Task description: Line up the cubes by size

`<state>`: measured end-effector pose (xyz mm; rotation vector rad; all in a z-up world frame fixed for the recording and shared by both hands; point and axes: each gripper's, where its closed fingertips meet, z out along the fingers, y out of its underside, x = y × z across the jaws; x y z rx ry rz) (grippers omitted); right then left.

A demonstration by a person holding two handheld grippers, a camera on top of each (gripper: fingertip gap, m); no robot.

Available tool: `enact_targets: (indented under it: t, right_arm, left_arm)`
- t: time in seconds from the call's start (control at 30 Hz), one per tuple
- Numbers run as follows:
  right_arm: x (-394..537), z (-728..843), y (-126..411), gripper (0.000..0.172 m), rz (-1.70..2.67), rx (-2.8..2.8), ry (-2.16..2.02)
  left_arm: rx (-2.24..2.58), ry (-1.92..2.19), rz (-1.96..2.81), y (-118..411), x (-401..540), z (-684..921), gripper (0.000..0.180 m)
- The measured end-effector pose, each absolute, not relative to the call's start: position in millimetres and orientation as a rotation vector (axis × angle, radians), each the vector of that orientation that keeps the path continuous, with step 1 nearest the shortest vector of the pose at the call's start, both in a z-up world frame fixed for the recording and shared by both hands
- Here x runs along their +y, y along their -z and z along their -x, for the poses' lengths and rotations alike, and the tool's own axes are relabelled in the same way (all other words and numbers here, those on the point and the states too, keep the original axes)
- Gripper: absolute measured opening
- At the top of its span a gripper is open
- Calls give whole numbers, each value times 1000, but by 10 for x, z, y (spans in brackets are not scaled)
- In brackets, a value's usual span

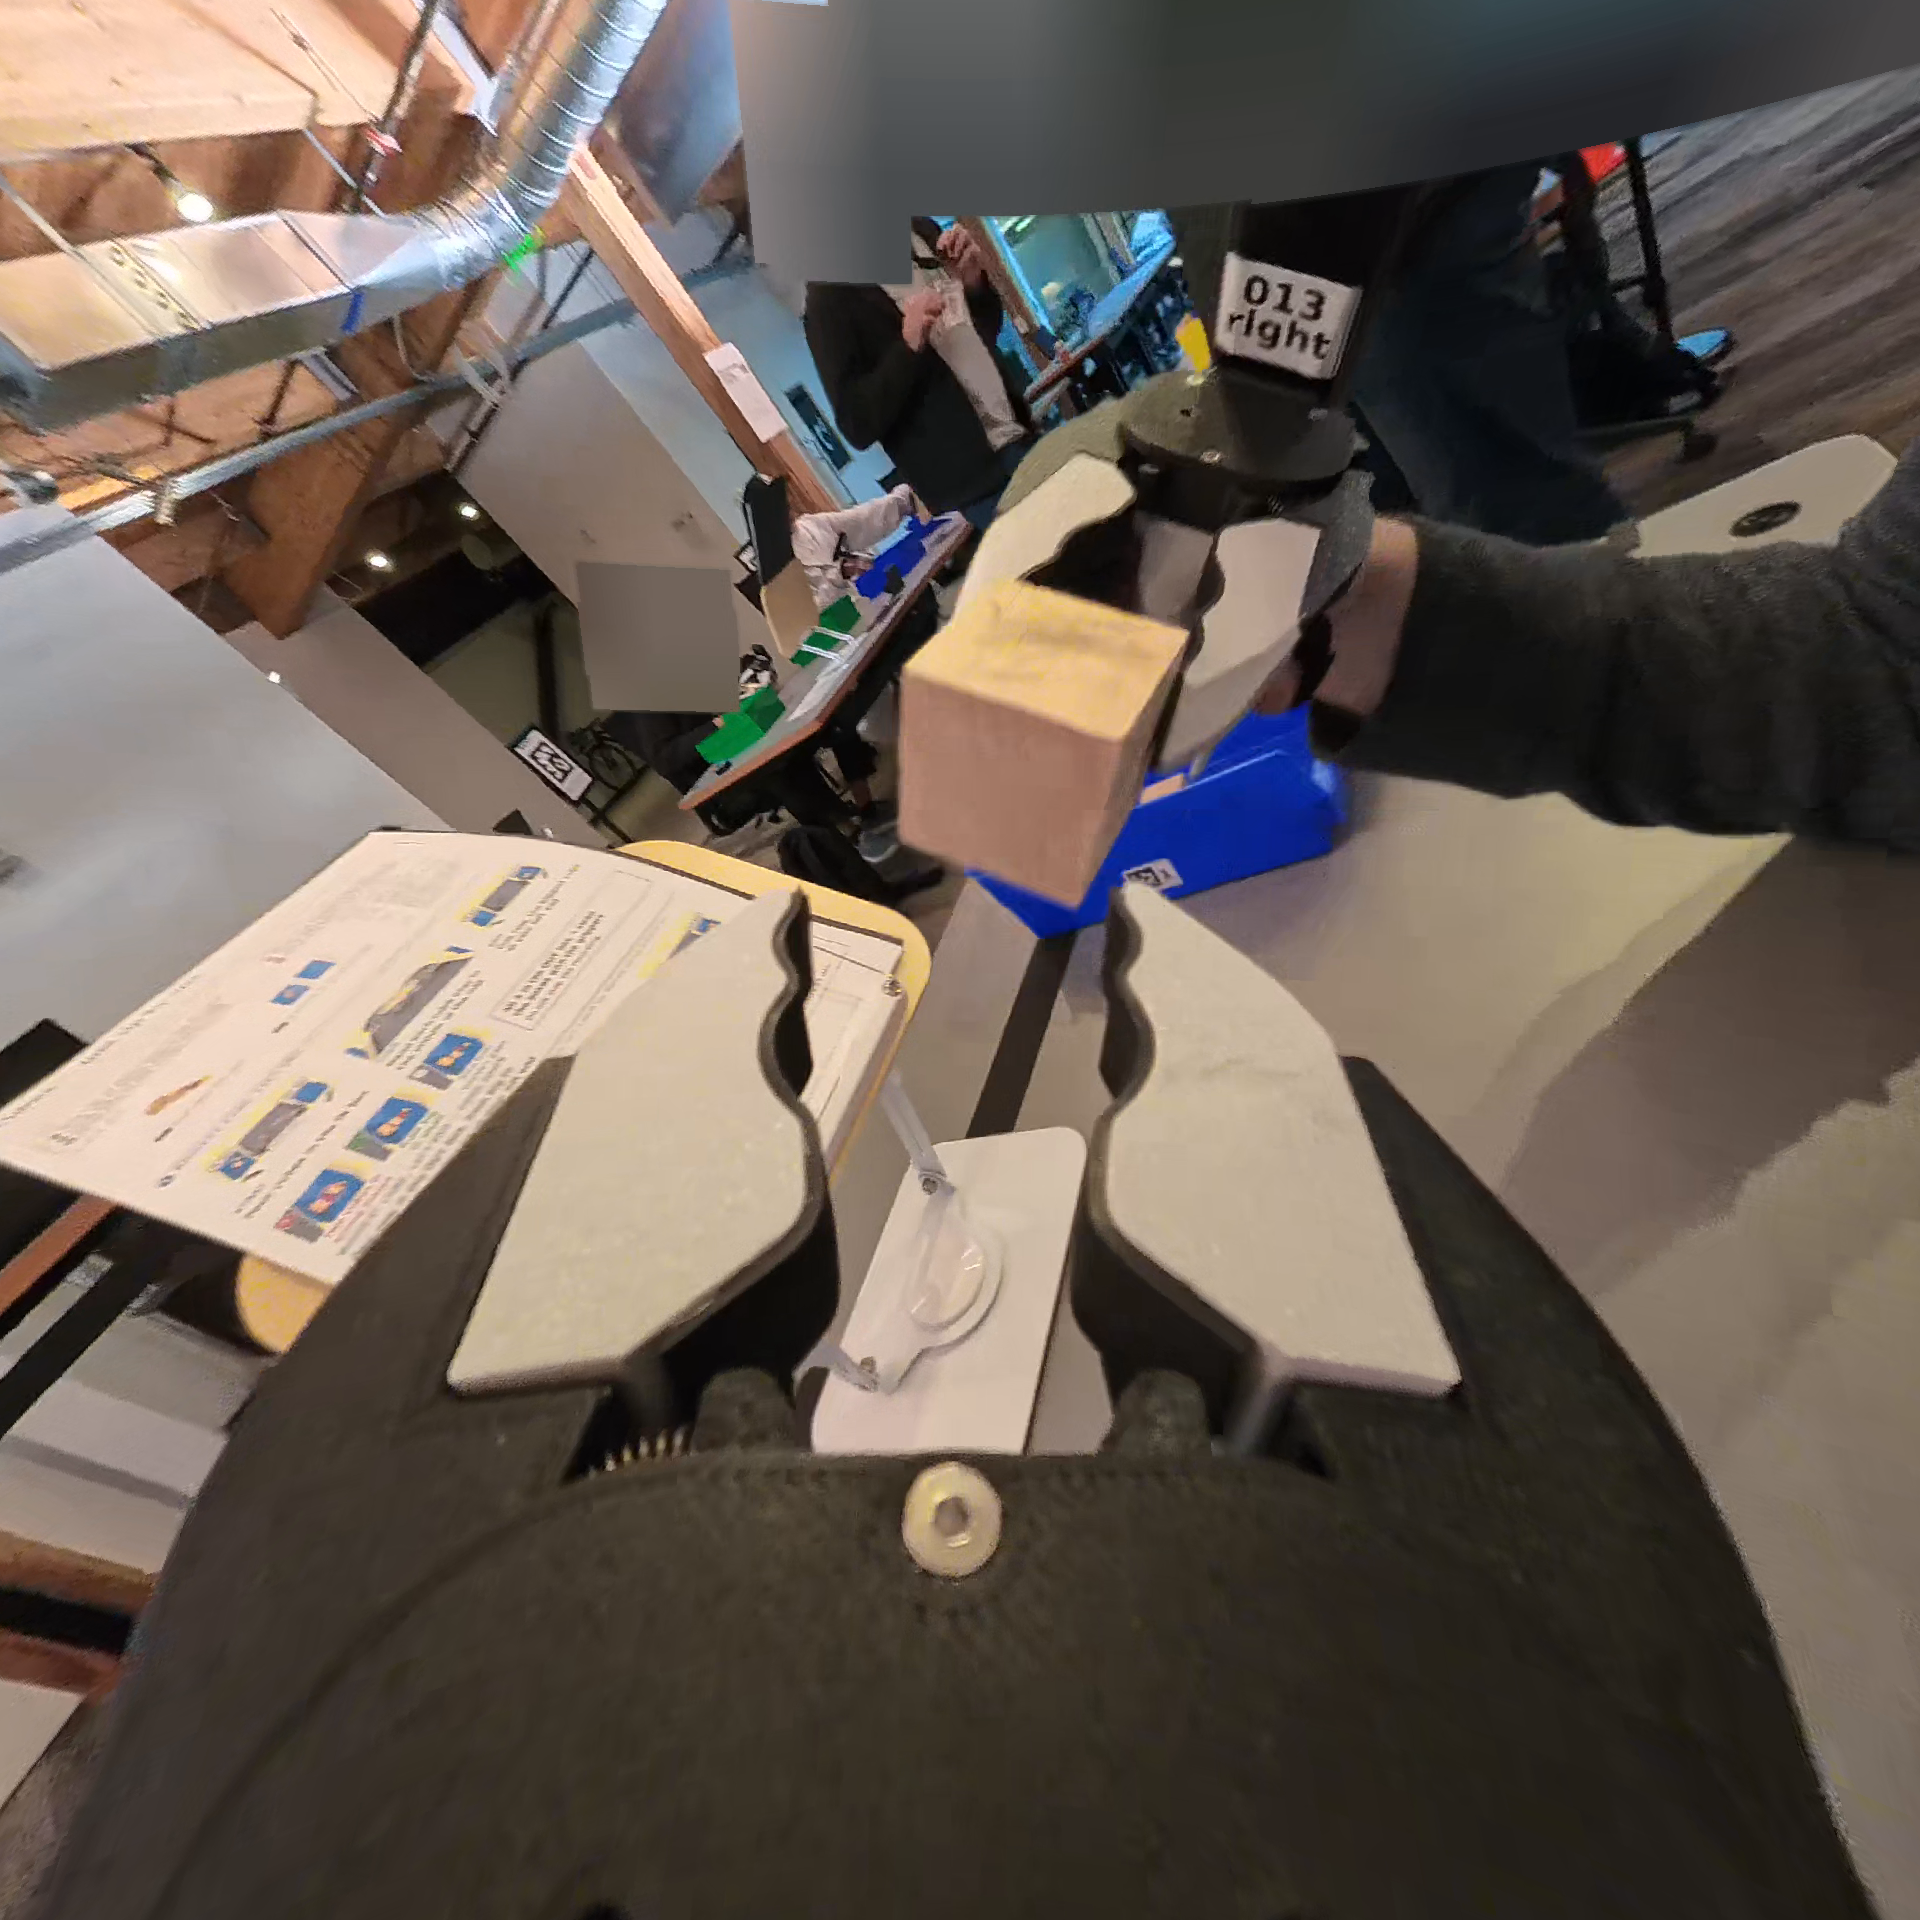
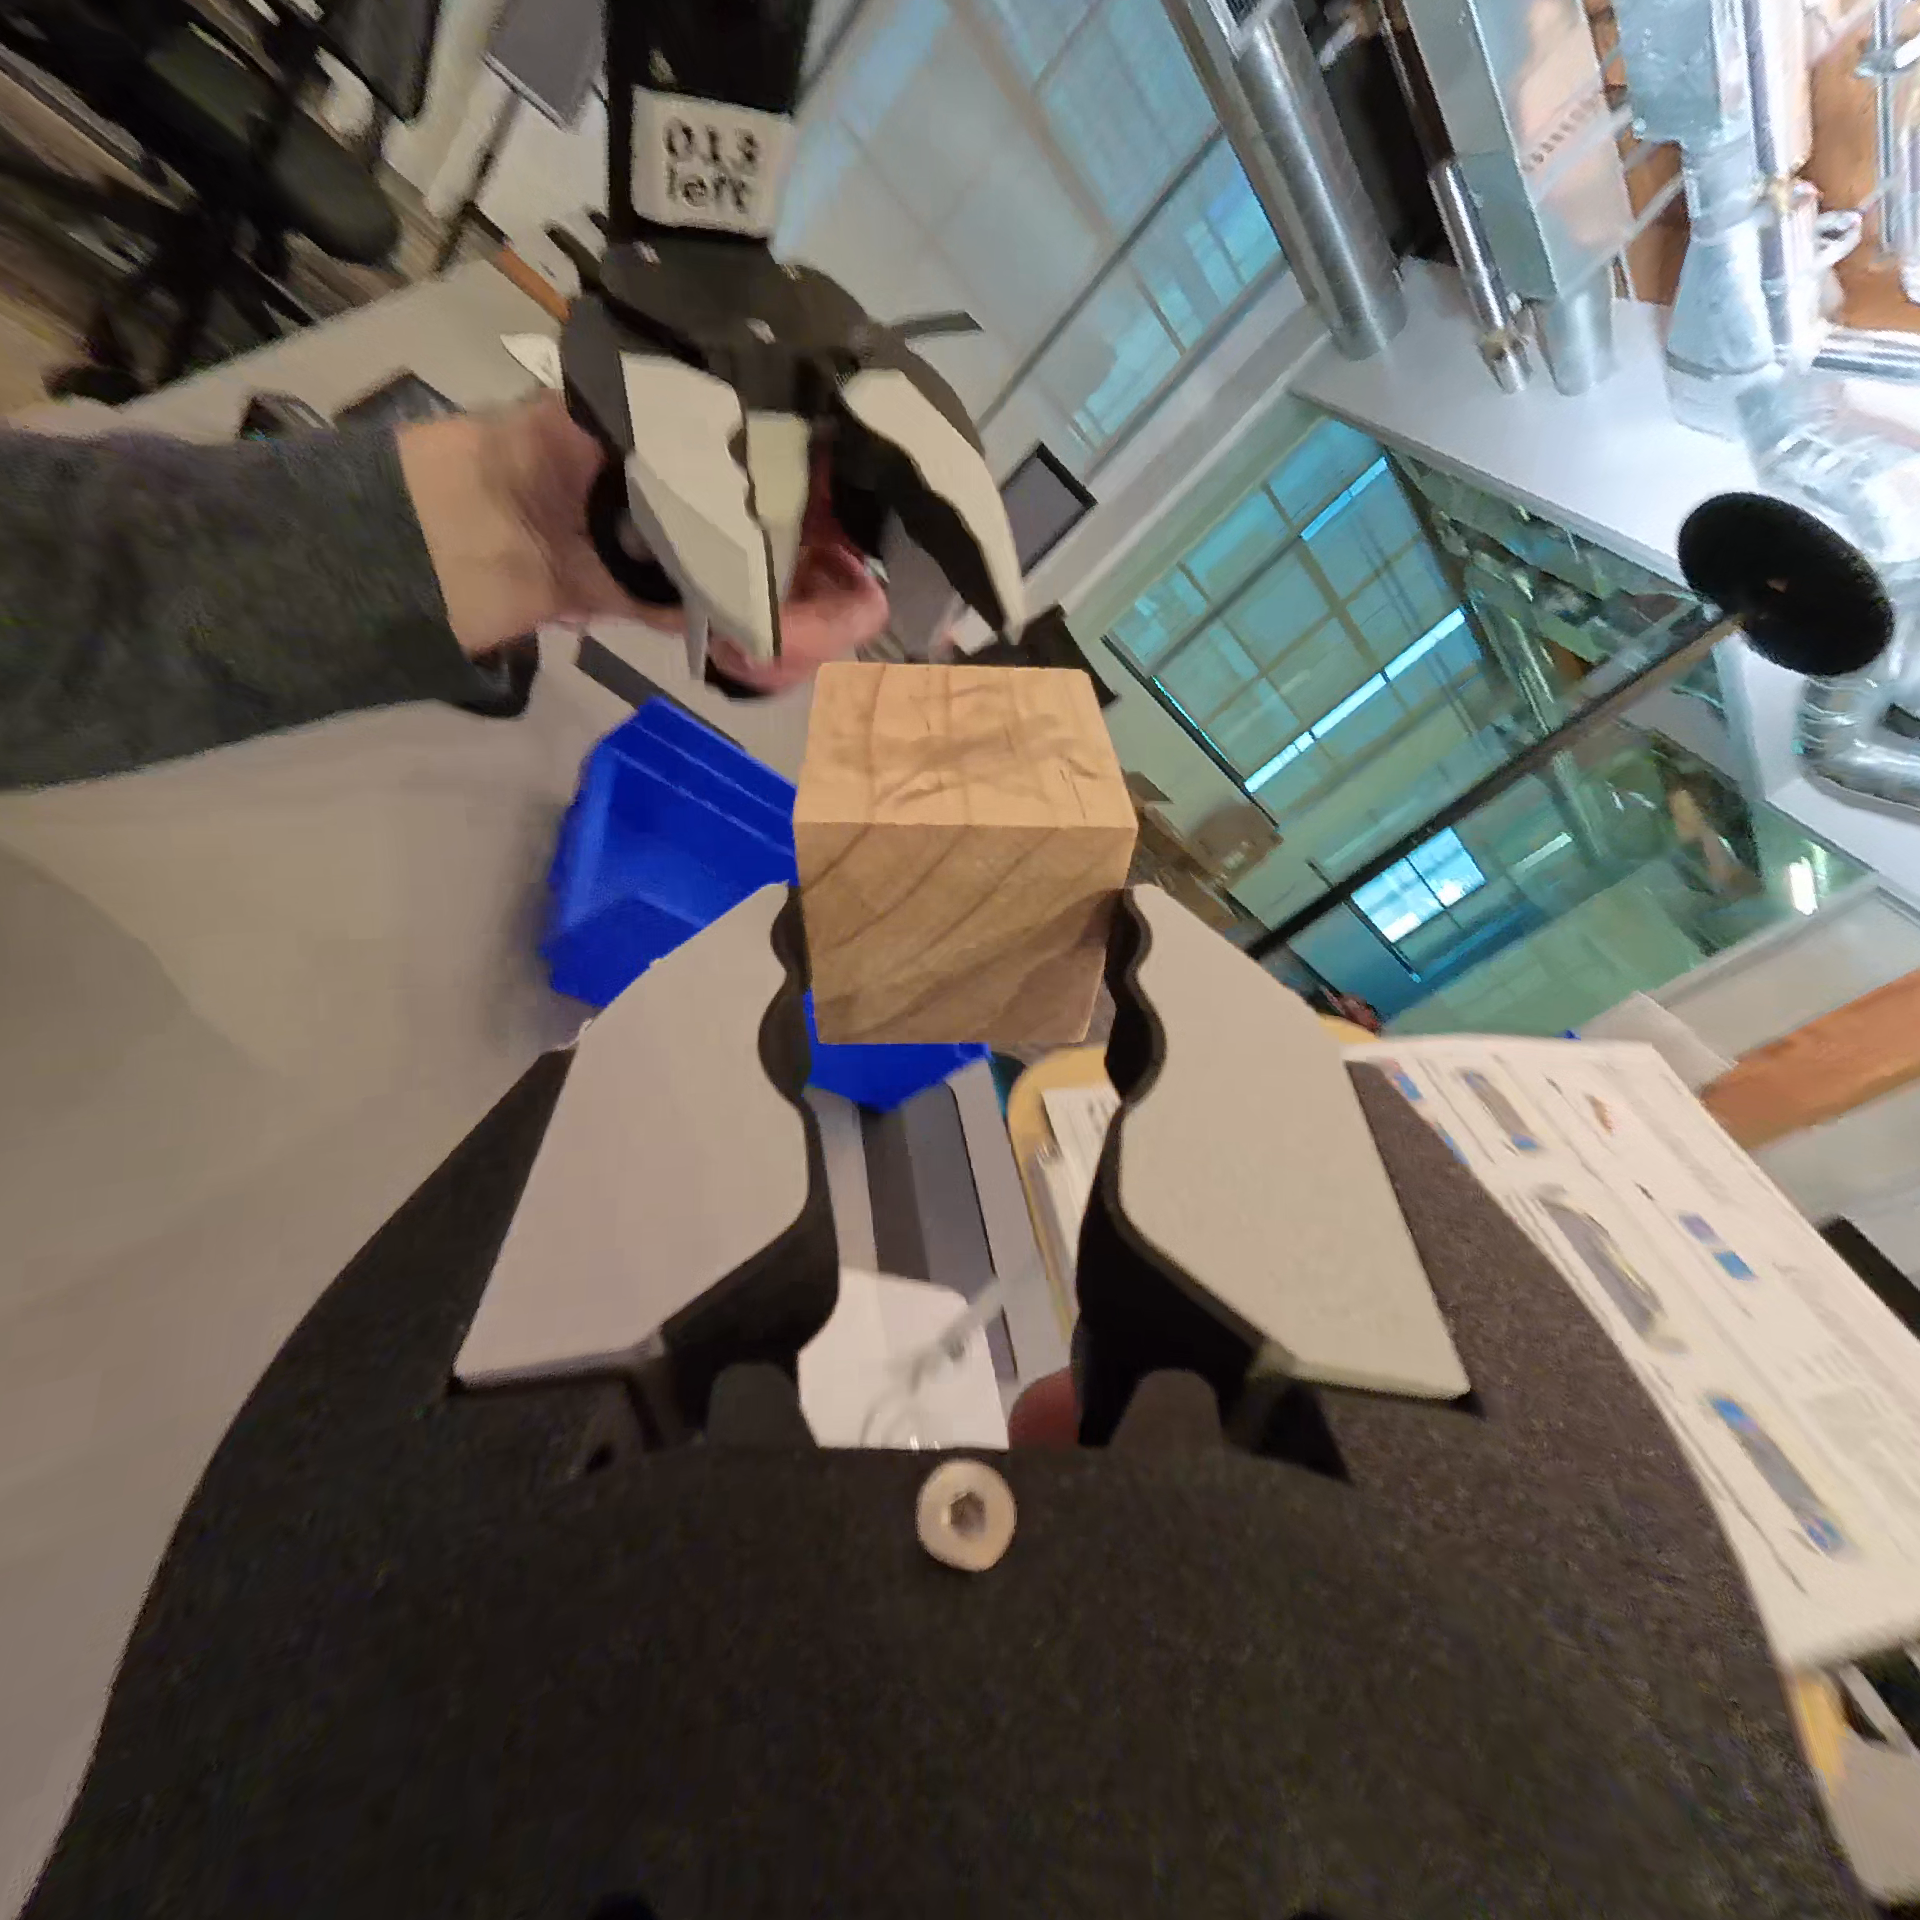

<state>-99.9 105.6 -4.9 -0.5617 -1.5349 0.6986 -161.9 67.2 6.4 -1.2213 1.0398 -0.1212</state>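
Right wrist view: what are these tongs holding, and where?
The right tongs hold a wooden cube, fingertips on two opposite side faces, near its lower end. The left tongs hold nothing.

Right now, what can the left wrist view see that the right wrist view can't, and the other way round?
Only the left wrist view shows green blocks on a far table and a wooden ceiling beam. Only the right wrist view shows big windows and the blue bin's hollow inside. Both show the wooden cube between the right gripper's fingers, and the instruction sheet.
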Motion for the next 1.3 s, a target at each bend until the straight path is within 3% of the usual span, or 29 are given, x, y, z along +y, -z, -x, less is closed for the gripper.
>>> enact_targets:
  t: [0.17,0.47,0.8,1.3]
  right_arm:
    - [1834,153,244,55,777,-1629,-338]
    - [3453,-1800,791,55,1316,-1921,410]
    - [4157,-2698,1686,55,1647,-2186,569]
    - [4457,-2897,2529,55,1717,-2491,704]
  left_arm:
    - [987,70,1166,-211,565,1799,0]
    - [1005,33,1210,-123,666,1773,0]
    - [1070,12,1253,37,782,1627,0]
    - [1094,6,1289,138,869,1639,0]
